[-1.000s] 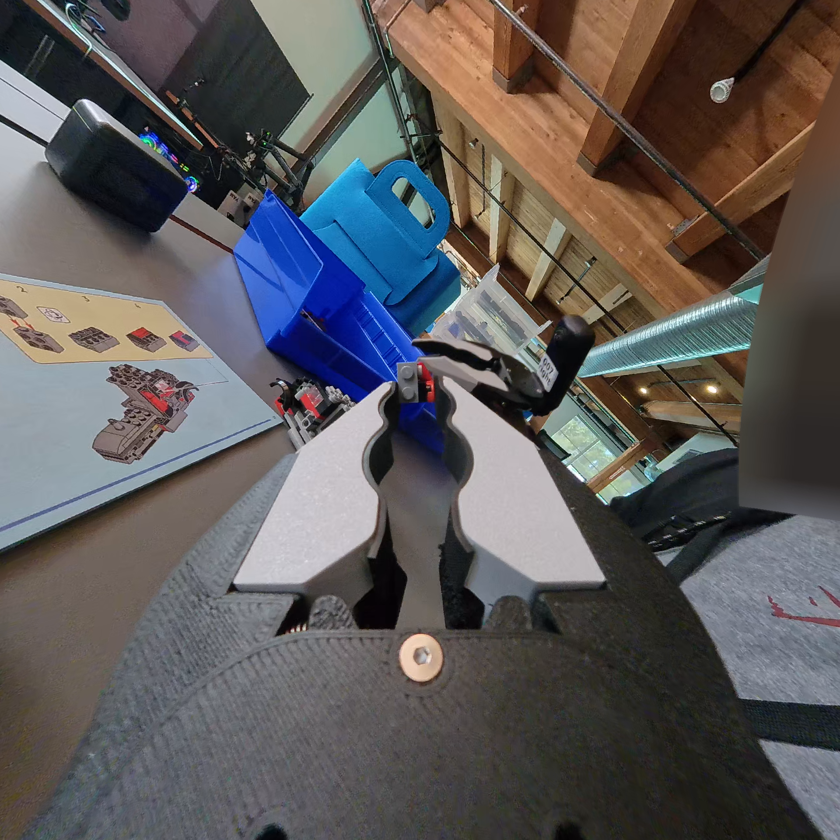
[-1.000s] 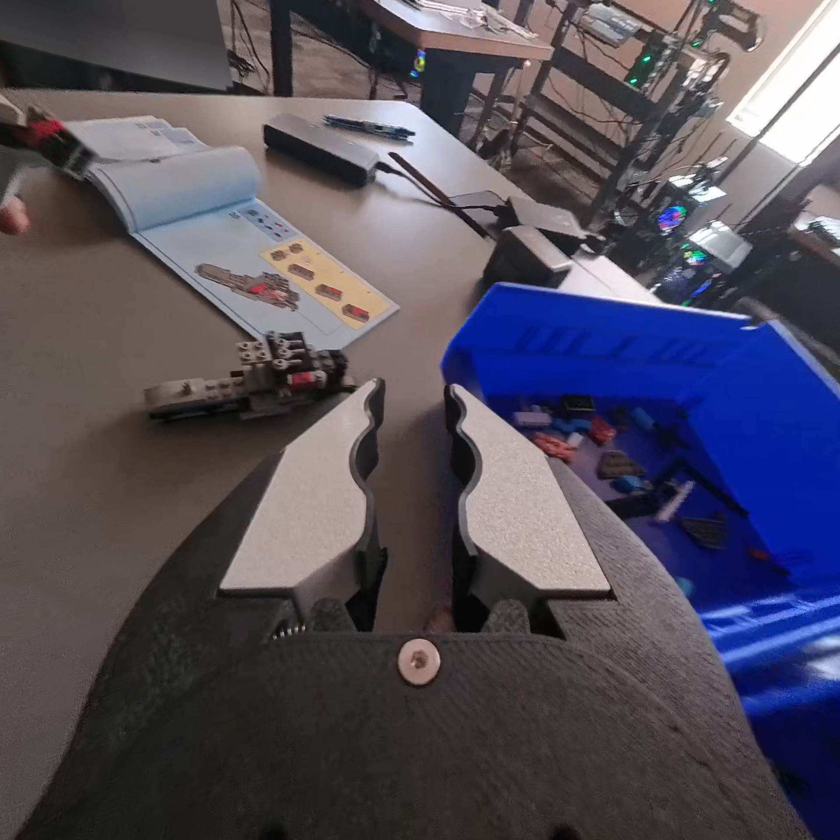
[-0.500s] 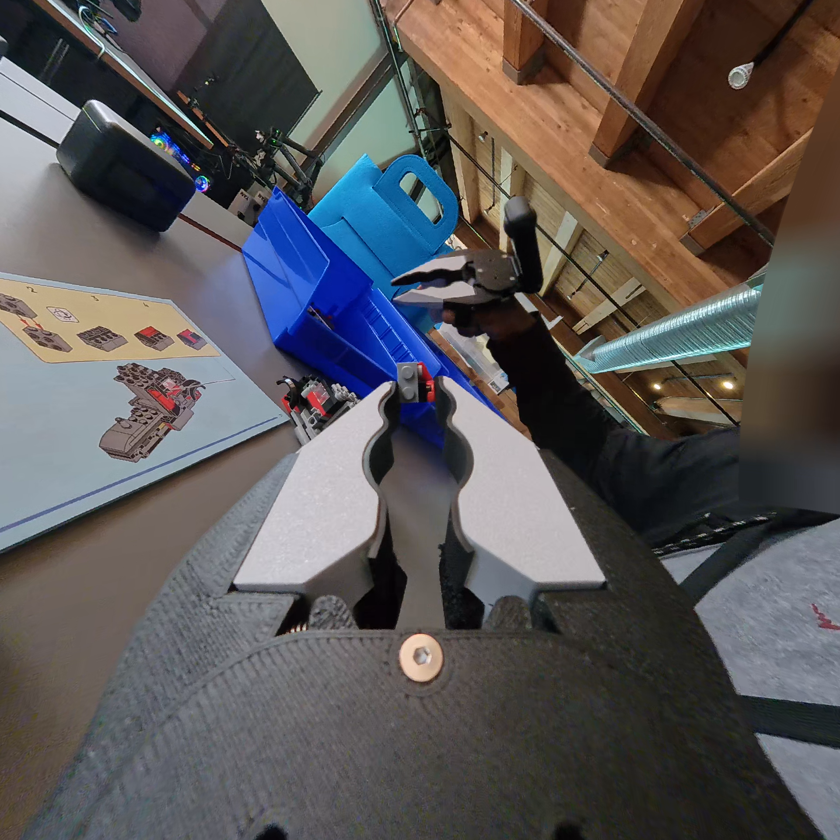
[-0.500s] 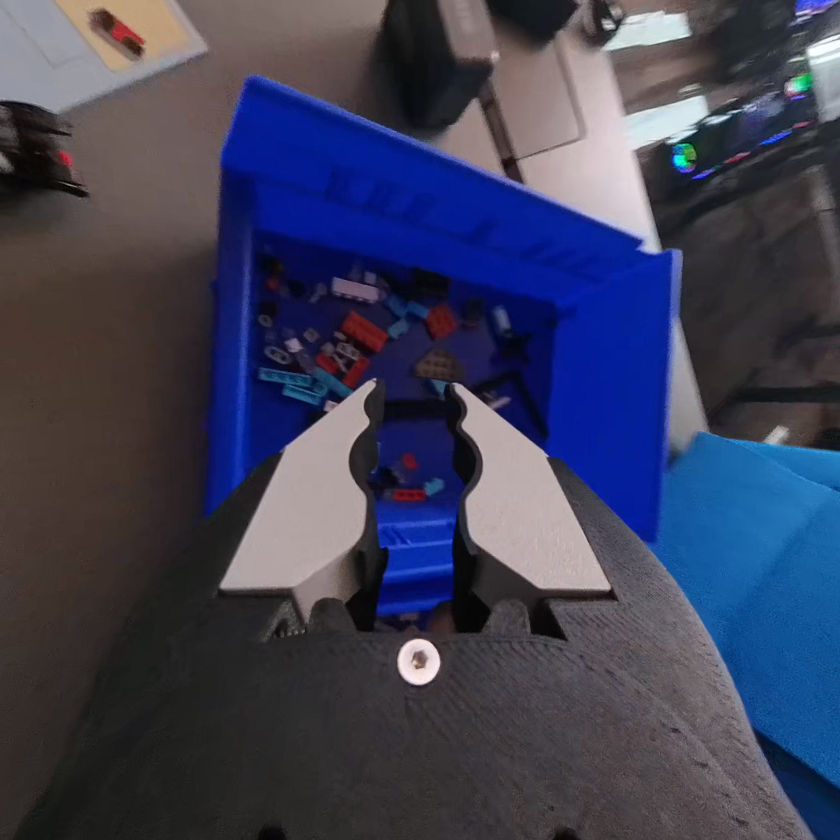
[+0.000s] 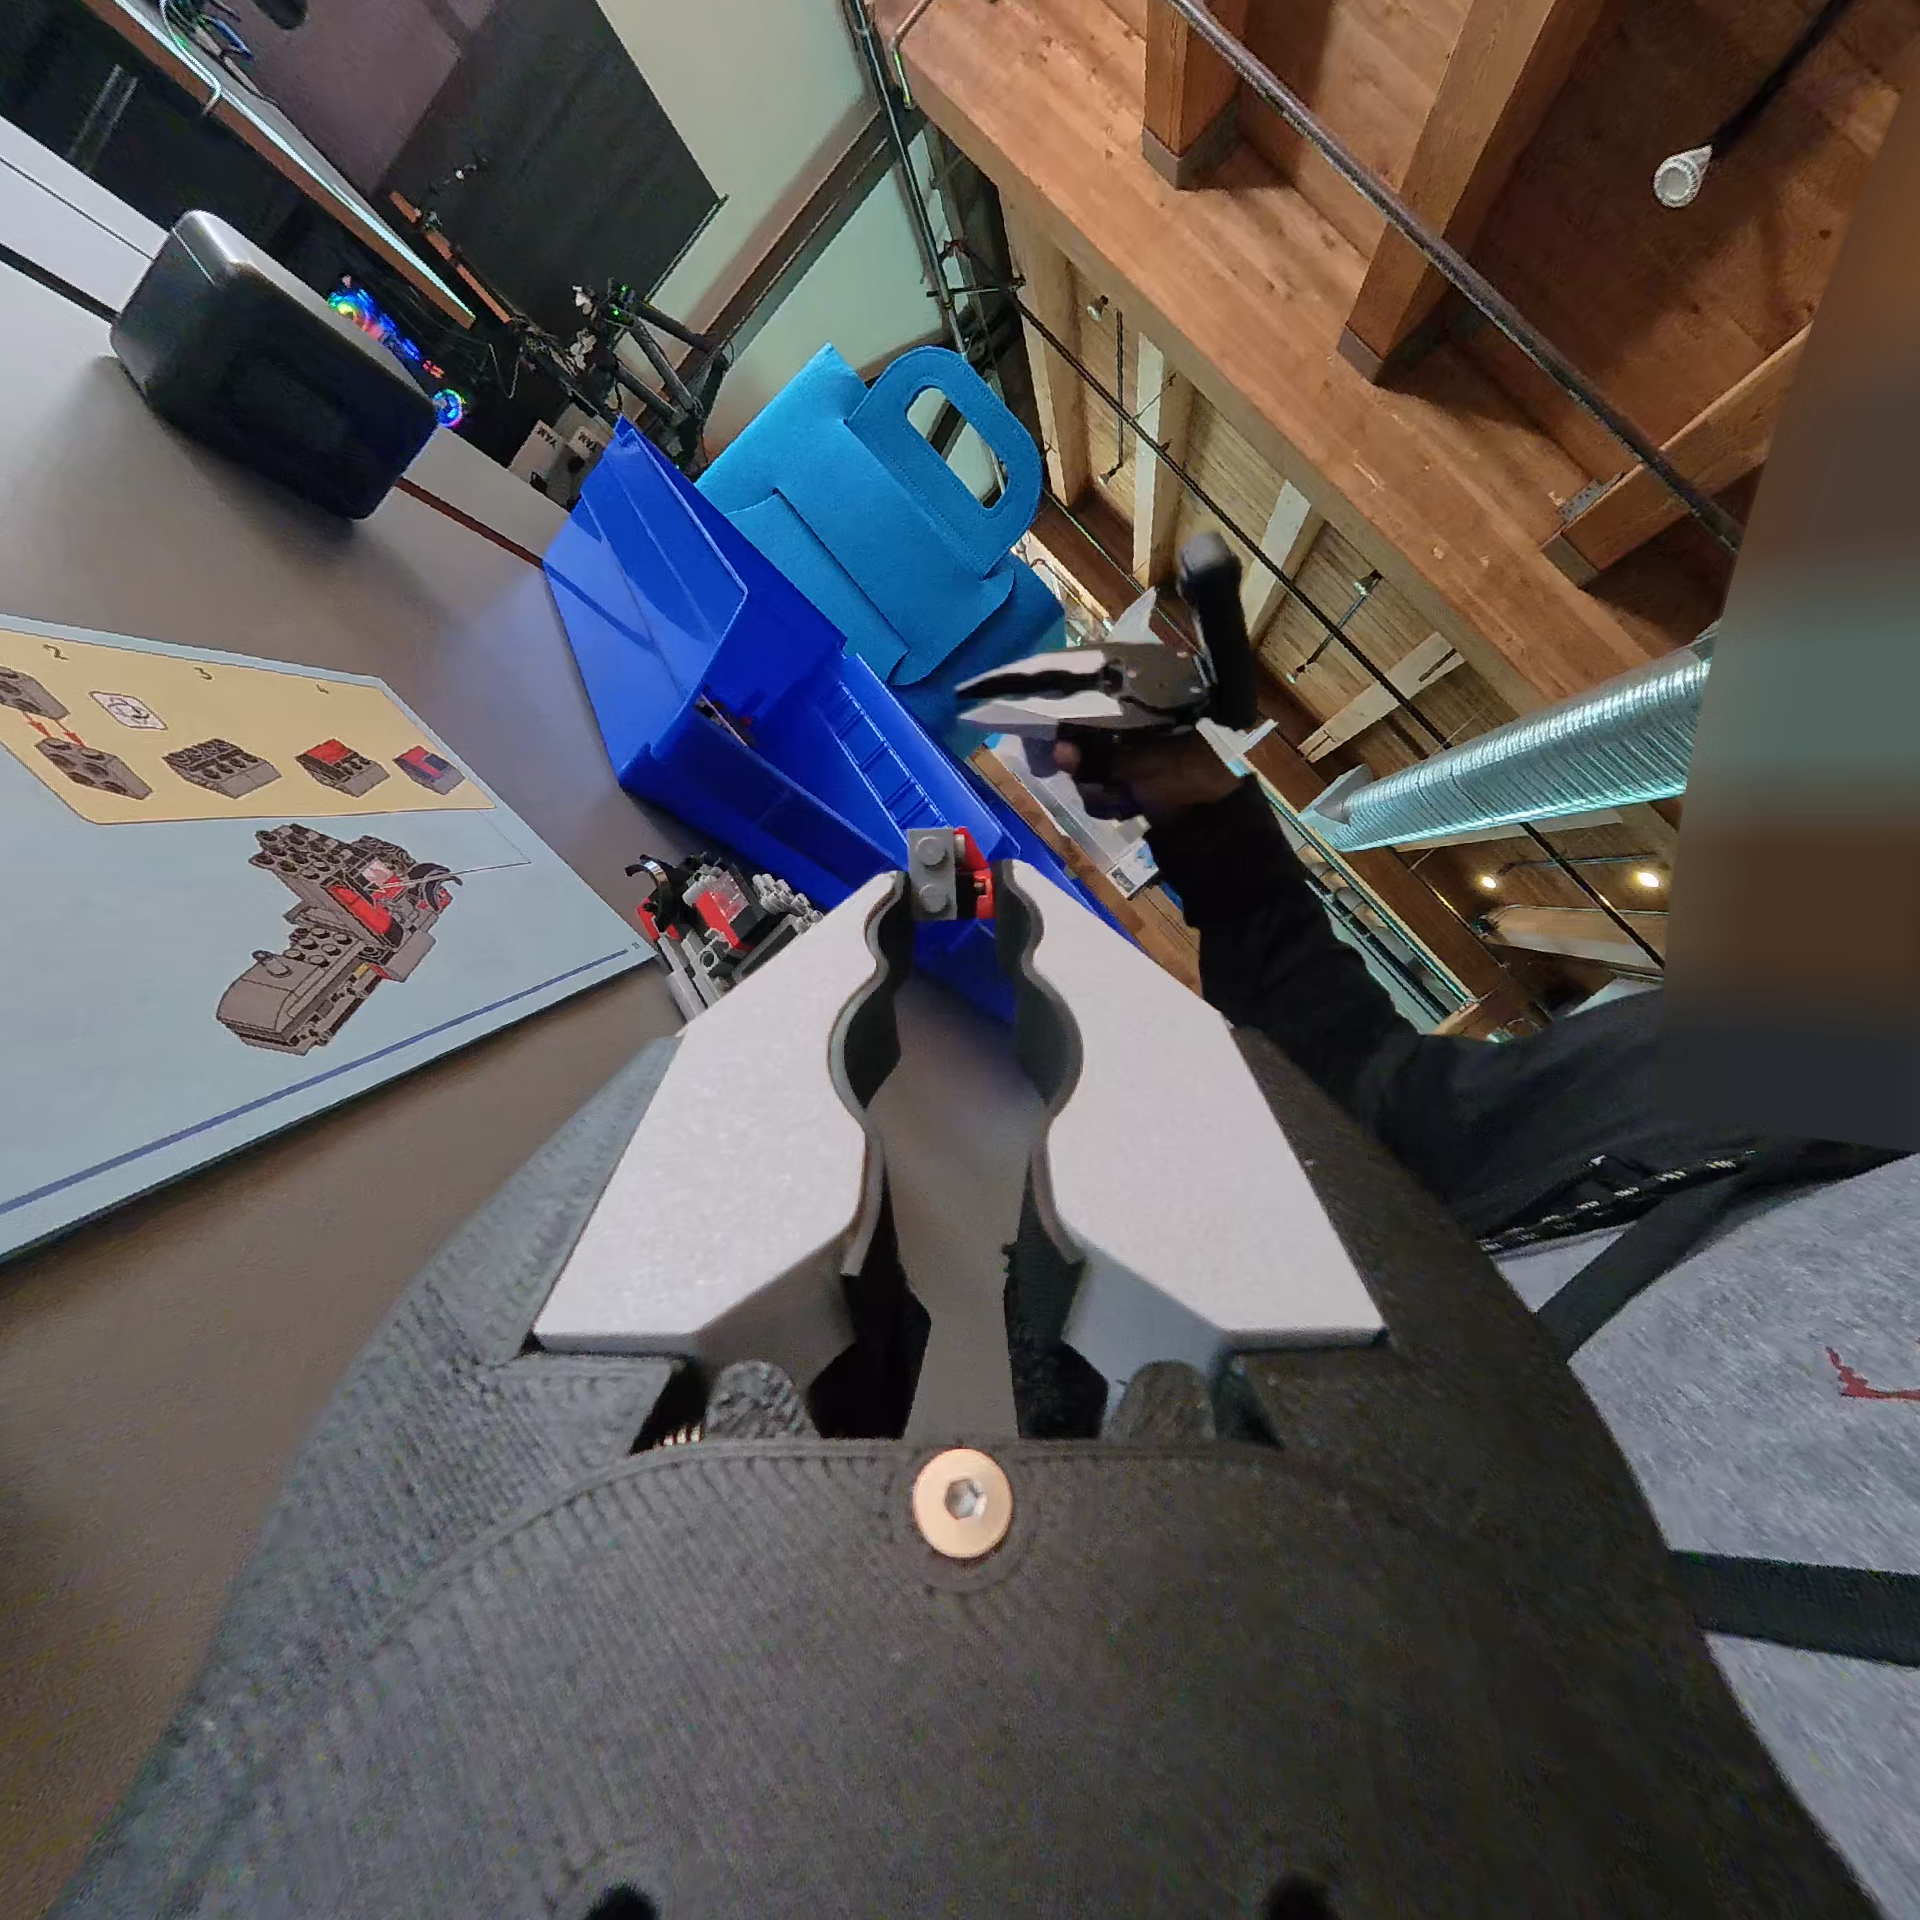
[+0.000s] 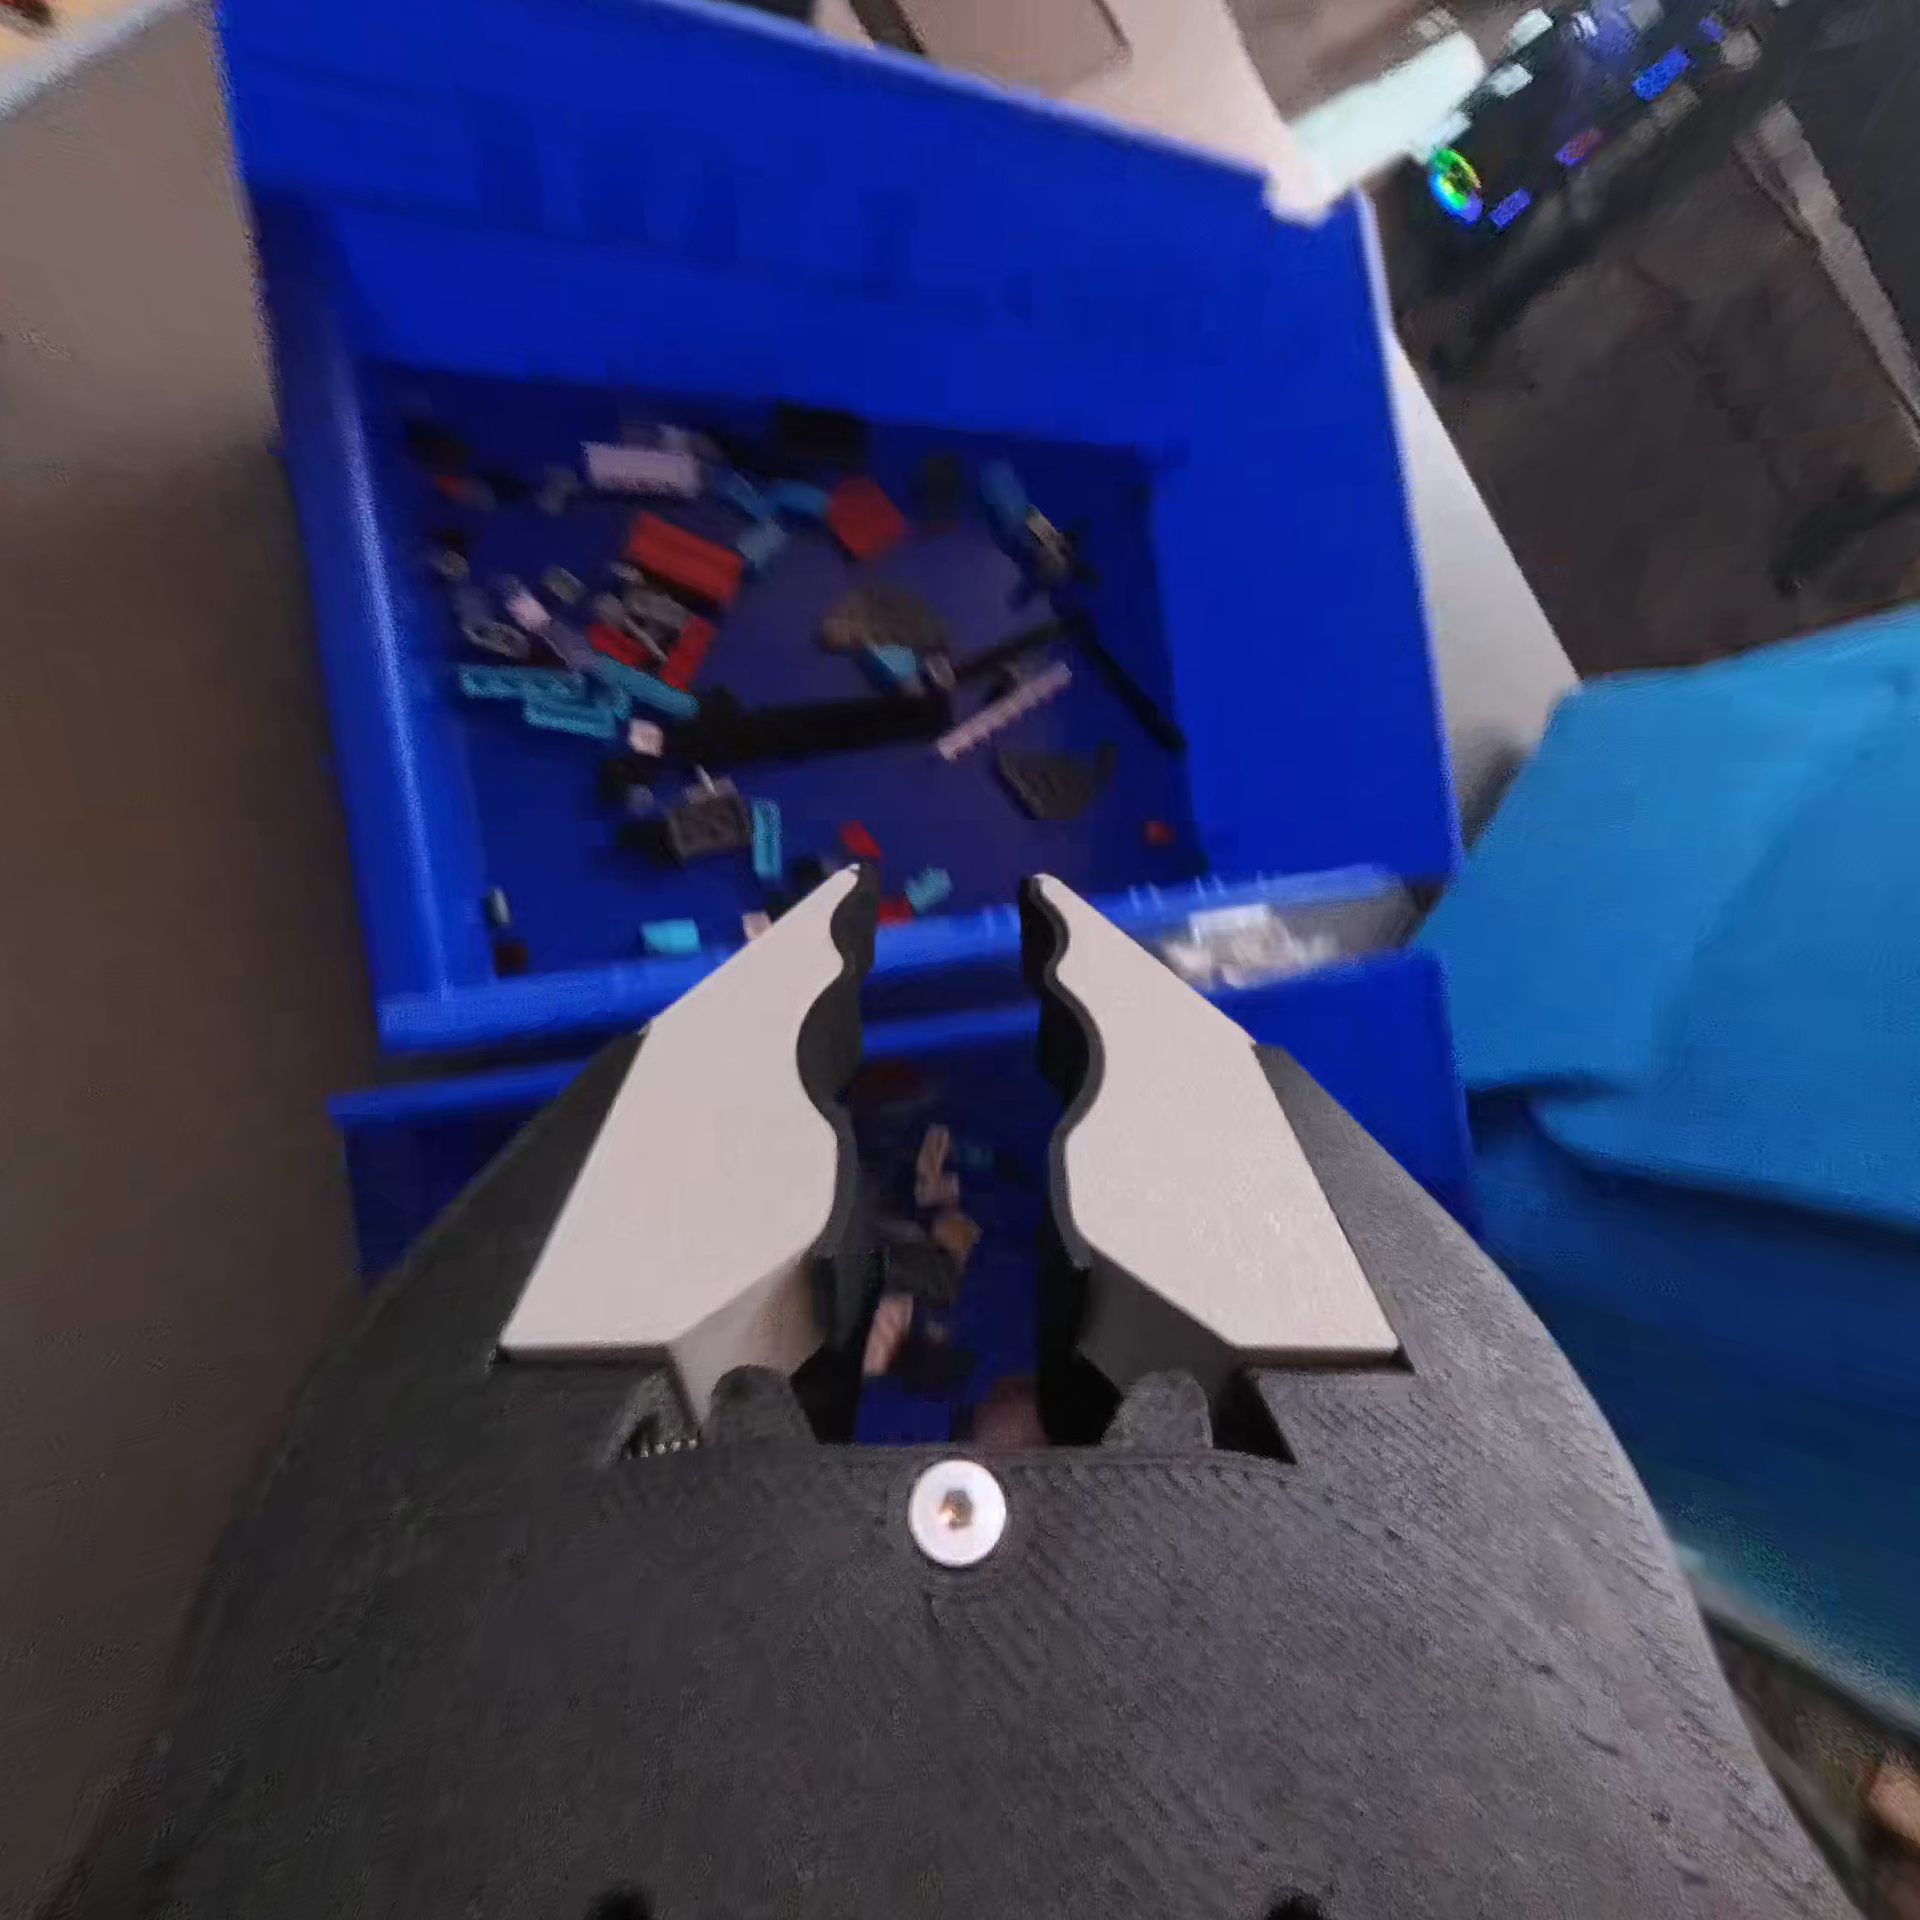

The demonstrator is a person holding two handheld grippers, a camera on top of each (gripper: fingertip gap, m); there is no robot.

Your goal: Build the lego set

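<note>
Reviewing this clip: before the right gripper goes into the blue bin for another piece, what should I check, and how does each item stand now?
1. Left gripper keeps its small grey-and-red lego sub-assembly pinched at the fingertips: ok.
2. Right gripper is open and empty: ok.
3. Right gripper is above the blue plastic bin, fingers pointing in: ok.
4. Loose lego pieces lie spread on the bin floor: ok.
5. Which piece the open instruction booklet calls for next: cannot tell; the right wrist view is blurred.
6. Partly built grey, black and red lego model rests on the dark table beside the bin: ok.
</note>
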